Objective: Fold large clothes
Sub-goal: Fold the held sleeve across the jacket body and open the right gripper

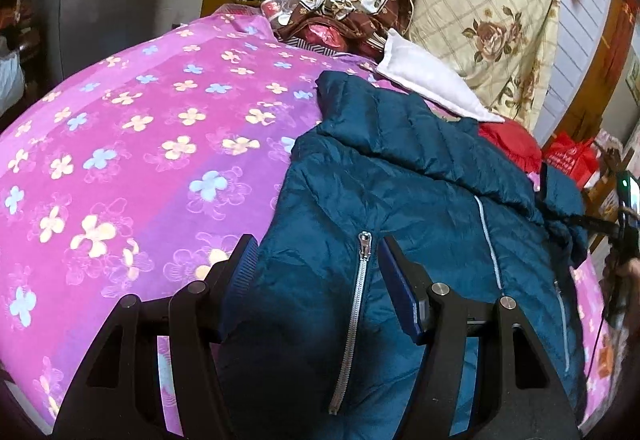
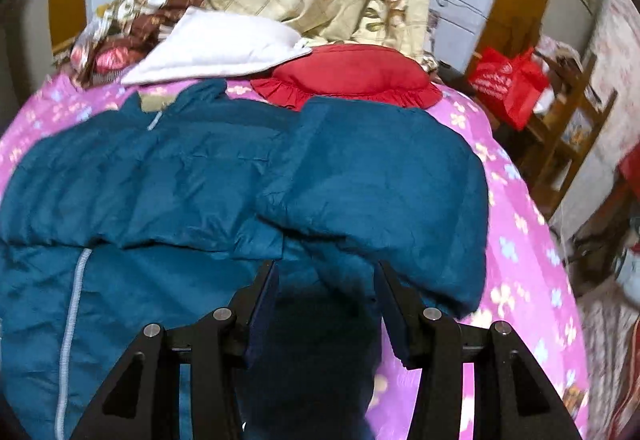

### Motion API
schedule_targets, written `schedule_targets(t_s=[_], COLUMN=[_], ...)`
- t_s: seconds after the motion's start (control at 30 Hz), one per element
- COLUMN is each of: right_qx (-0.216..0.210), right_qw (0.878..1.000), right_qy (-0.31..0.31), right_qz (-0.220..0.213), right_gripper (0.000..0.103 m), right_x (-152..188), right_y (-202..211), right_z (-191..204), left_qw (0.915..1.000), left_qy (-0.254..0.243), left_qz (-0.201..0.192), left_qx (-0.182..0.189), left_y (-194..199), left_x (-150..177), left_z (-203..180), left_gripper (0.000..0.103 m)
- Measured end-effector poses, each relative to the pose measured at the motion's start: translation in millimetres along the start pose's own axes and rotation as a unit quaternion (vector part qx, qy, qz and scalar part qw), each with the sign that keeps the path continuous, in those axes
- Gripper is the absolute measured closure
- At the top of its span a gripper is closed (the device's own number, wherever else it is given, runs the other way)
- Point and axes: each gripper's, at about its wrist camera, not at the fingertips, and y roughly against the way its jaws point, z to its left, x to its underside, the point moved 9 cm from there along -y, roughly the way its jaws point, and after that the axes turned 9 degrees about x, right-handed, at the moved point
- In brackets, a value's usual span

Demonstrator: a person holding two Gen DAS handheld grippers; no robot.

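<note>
Where the left wrist view is taken, the teal quilted jacket (image 1: pixel 400 192) is seen spread on the pink flowered bedspread (image 1: pixel 120 144), collar toward the far headboard end, zipper (image 1: pixel 356 304) running lengthwise. The left gripper (image 1: pixel 314 260) is held open, jacket fabric between its fingers. A white pillow (image 1: pixel 424 76) lies beyond.

From the right wrist view, the right gripper (image 2: pixel 326 280) is parted around a puffy folded sleeve (image 2: pixel 380 184); a red ruffled cushion (image 2: pixel 348 76) touches the jacket's far edge.

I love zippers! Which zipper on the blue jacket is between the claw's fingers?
The metal-toothed zipper sits between the left gripper fingers; the pale zipper runs outside them.
</note>
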Motion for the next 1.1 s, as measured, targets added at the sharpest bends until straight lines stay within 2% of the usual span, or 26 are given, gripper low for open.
schedule_targets(t_s=[0.2, 0.27, 0.3, 0.33, 0.37, 0.43, 0.53, 0.67, 0.8, 0.9, 0.93, 1.0, 1.1], right_qx=[0.046, 0.072, 0.074, 0.072, 0.068, 0.05, 0.045, 0.004, -0.063, -0.121, -0.144, -0.154, -0.121], right_qw=[0.996, 0.994, 0.994, 0.995, 0.996, 0.998, 0.999, 0.999, 0.993, 0.987, 0.984, 0.983, 0.988], right_qy=[0.069, 0.079, 0.077, 0.071, 0.06, 0.033, 0.001, -0.04, -0.061, -0.049, -0.034, -0.002, 0.039], right_qz=[-0.019, -0.018, -0.015, -0.01, 0.0, 0.008, -0.007, -0.038, -0.073, -0.091, -0.095, -0.1, -0.085], right_gripper=[0.056, 0.059, 0.072, 0.091, 0.102, 0.103, 0.103, 0.103, 0.103, 0.103, 0.103, 0.103, 0.102], right_x=[-18, -23, -23, -25, -25, -29, -41, -69, -105, -124, -129, -129, -120], right_y=[-36, -49, -53, -56, -57, -52, -29, 22, 82, 124, 139, 153, 145], right_z=[17, 15, 14, 11, 6, -2, -15, -12, 28, 85, 115, 155, 201], left_qw=[0.9993, 0.999, 0.9988, 0.9986, 0.9985, 0.9984, 0.9988, 0.9994, 0.9996, 0.9996, 0.9996, 0.9996, 0.9995], left_qy=[-0.031, -0.036, -0.039, -0.042, -0.045, -0.047, -0.045, -0.034, -0.021, -0.007, 0.001, 0.013, 0.022], left_qz=[0.013, 0.02, 0.021, 0.023, 0.024, 0.025, 0.019, -0.002, -0.018, -0.028, -0.028, -0.027, -0.023], left_qx=[-0.017, -0.017, -0.019, -0.021, -0.02, -0.017, -0.01, -0.002, -0.002, -0.006, -0.005, -0.001, -0.002], left_y=[-16, -21, -23, -24, -25, -24, -20, -5, 7, 13, 14, 14, 14], left_x=[6, 9, 10, 10, 11, 11, 9, 1, -5, -9, -9, -10, -10], left_z=[-8, -10, -10, -11, -12, -15, -15, -12, -2, 12, 17, 25, 34], left_gripper=[0.041, 0.041, 0.041, 0.041, 0.041, 0.041, 0.041, 0.041, 0.041, 0.041, 0.041, 0.041, 0.041])
